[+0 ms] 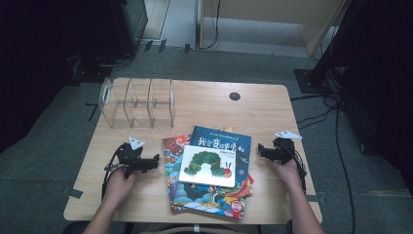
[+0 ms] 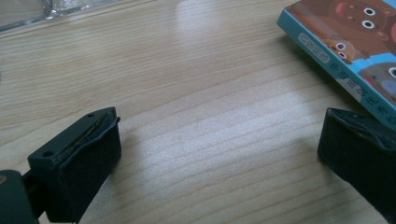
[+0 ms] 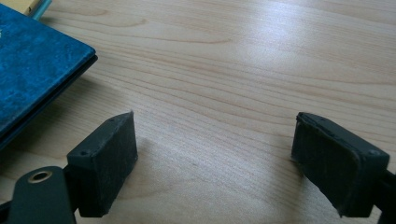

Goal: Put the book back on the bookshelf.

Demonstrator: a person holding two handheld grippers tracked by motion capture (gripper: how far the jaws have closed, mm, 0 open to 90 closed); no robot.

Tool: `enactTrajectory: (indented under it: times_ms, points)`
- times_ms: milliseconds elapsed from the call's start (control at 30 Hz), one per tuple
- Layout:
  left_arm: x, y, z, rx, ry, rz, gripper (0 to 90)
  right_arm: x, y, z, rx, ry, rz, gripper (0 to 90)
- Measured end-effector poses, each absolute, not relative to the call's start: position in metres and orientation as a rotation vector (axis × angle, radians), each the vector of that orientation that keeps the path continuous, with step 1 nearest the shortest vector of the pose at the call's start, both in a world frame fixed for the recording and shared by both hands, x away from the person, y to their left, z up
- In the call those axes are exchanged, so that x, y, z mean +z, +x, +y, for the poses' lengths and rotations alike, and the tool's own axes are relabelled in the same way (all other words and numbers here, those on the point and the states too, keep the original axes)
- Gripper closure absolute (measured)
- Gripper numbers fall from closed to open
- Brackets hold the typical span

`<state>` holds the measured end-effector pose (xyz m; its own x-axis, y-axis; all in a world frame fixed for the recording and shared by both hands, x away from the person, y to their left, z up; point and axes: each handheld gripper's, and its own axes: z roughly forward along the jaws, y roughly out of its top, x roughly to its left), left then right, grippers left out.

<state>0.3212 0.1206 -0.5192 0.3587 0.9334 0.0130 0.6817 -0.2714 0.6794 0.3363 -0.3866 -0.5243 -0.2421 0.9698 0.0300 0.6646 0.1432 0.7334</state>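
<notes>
Both jaws gape wide with nothing between them — the left hand-held gripper (image 1: 155, 159) and right hand-held gripper (image 1: 260, 148) flank the book stack (image 1: 210, 170) on the worktop (image 1: 253, 109).

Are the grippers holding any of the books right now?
No. The left gripper and the right gripper are both open over bare table, one on each side of the books, holding nothing.
</notes>
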Motion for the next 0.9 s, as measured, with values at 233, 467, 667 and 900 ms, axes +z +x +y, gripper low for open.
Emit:
enactTrajectory:
  times_ms: [233, 467, 667, 900]
  points:
    - [-0.519, 0.322, 0.12, 0.562, 2.043, 1.397, 0.0, -0.524, 0.336, -0.387, 0.888, 1.56, 1.971, 13.7]
    - [-0.519, 0.323, 0.122, 0.557, 2.044, 1.389, 0.0, -0.524, 0.336, -0.387, 0.888, 1.56, 1.972, 13.7]
    - [-0.519, 0.322, 0.127, 0.536, 2.079, 1.331, 0.0, -0.524, 0.332, -0.386, 0.887, 1.571, 1.956, 15.2]
    - [-0.513, 0.324, 0.135, 0.519, 2.108, 1.281, 13.4, -0.519, 0.331, -0.39, 0.945, 1.618, 1.963, 22.0]
